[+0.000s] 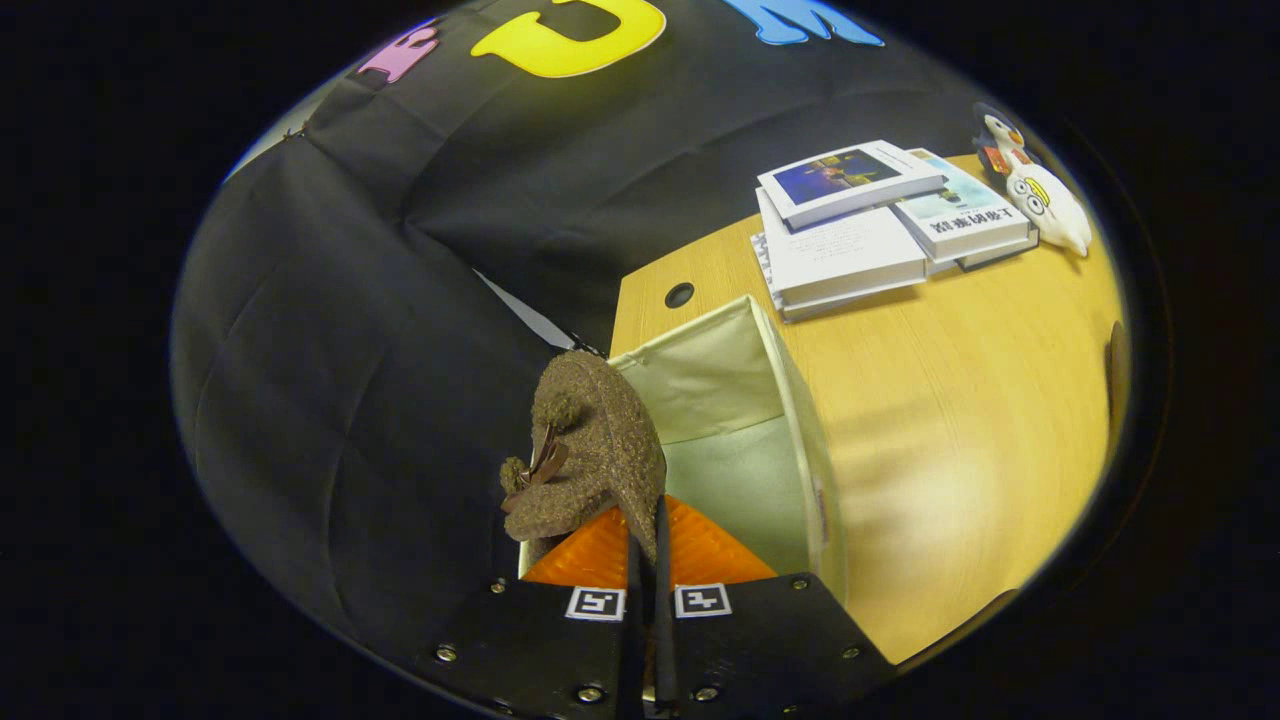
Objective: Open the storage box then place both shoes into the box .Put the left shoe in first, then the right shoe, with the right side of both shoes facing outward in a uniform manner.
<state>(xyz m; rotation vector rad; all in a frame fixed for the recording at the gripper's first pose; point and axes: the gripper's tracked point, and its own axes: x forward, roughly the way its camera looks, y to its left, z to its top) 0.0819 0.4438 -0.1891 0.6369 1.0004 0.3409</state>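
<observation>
Shoe (596, 440), brown and fuzzy with a small bow, is hanging toe-up over the near edge of the open box (800, 420). Gripper (648, 545) is pinching the shoe's edge, its orange fingers (700, 550) pressed nearly together on it. Box is sitting on the wooden table (960, 420). Beyond the box, books (850, 230) are lying stacked, cover writing too small to read, a penguin toy (1035, 185) just beside them.

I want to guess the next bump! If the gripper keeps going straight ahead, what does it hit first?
The gripper, jaws shut on the brown shoe, points into the open storage box. Probably the shoe would meet the box's pale inside wall first, though depth is hard to judge.
</observation>
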